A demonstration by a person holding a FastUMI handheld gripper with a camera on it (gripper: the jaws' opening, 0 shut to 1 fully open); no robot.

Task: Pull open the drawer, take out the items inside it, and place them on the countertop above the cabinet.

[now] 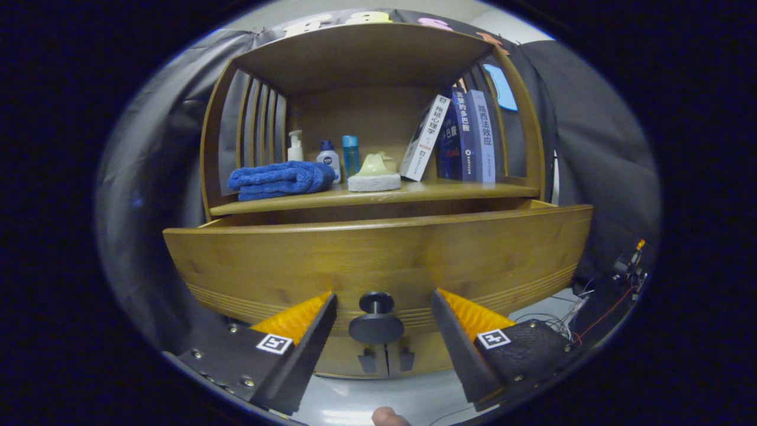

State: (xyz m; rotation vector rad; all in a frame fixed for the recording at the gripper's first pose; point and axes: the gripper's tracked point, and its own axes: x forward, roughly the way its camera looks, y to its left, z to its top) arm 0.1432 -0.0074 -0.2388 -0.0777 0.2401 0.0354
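A wooden cabinet's drawer (378,254) stands pulled partly out, its wide front panel facing me. Its round dark knob (377,319) sits between my two fingers, with a gap on each side. My gripper (383,305) is open around the knob, touching nothing. The drawer's inside is hidden behind the front panel. Above the drawer lies the countertop shelf (449,190), carrying a folded blue towel (281,179), a sponge-like pad with a pale lump on it (374,176), three small bottles (326,155) and several books (461,142).
Slatted side walls and a wooden roof (361,56) enclose the shelf. Cables and small electronics (621,278) lie on the grey floor to the right of the cabinet. A fingertip (387,418) shows beneath the gripper.
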